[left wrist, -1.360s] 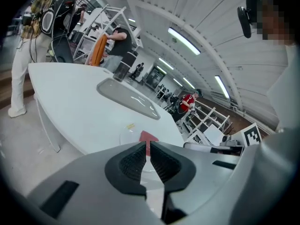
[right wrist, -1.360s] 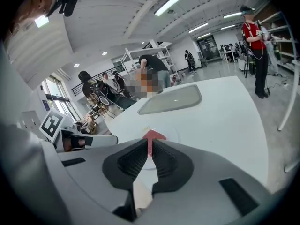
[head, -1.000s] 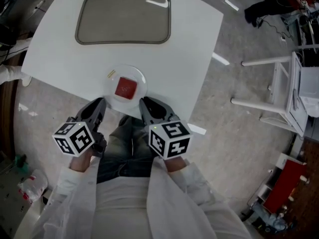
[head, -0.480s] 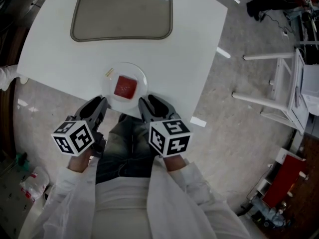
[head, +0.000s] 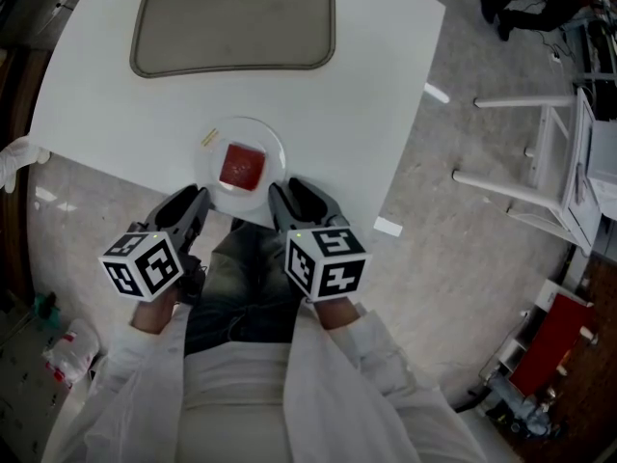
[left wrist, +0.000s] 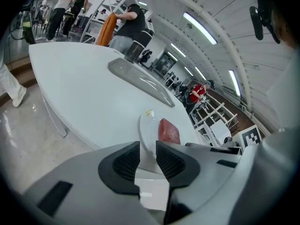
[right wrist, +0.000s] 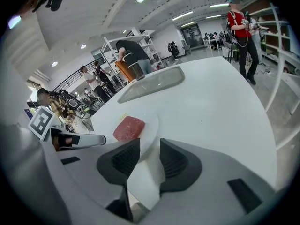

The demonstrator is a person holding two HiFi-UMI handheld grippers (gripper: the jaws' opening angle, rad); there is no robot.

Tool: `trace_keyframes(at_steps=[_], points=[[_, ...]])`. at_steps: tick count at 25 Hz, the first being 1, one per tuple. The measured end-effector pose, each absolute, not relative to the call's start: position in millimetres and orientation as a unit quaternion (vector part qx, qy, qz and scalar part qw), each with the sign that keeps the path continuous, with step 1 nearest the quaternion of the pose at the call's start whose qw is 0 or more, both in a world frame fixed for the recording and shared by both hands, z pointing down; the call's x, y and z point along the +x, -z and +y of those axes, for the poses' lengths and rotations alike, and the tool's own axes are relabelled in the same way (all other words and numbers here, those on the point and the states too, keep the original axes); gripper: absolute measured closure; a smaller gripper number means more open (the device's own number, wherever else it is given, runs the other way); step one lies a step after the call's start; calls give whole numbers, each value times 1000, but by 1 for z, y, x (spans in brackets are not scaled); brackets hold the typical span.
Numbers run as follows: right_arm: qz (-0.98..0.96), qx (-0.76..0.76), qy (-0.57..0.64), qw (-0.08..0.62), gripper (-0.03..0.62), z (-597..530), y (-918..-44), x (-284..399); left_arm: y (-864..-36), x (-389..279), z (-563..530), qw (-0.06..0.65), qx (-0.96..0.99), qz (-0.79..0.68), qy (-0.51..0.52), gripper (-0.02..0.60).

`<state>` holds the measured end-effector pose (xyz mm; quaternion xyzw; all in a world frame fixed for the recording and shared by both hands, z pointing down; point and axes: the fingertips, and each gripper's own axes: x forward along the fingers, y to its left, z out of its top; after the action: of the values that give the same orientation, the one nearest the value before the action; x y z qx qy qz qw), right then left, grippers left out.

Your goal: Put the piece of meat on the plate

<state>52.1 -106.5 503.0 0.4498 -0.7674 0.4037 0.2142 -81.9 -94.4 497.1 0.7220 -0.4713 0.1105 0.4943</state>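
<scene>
A red square piece of meat point(head: 241, 166) lies on a round white plate point(head: 271, 147) near the front edge of the white table point(head: 386, 66). Both grippers hang just in front of that edge, over the person's lap. My left gripper point(head: 196, 199) points at the plate's left side and my right gripper point(head: 287, 193) at its right side. In the left gripper view, the meat point(left wrist: 168, 131) and plate point(left wrist: 146, 128) show beyond the parted jaws of the left gripper point(left wrist: 148, 147). The right gripper point(right wrist: 150, 146) has its jaws opening with nothing between them; the meat point(right wrist: 128, 128) lies ahead.
A grey oval tray point(head: 231, 22) lies at the far side of the table. A small yellow scrap point(head: 209, 138) rests on the plate's rim. A white rack point(head: 540, 162) stands on the floor to the right. People stand in the background.
The table and plate have slid a little up in the head view. Both grippers stay by the table's near edge, and the right one sits slightly lower.
</scene>
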Motion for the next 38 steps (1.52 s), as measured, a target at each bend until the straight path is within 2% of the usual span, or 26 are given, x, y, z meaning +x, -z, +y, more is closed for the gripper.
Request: trace_keyframes(at_steps=[14,38], points=[[-761,460,-391,239,477,-111,-508,50,-499,-74,-99,486,720,-480,-122,492],[-759,469,-382,242,479,-111,-506,45,-498,-78,-101,485,720,-483,-113,492]])
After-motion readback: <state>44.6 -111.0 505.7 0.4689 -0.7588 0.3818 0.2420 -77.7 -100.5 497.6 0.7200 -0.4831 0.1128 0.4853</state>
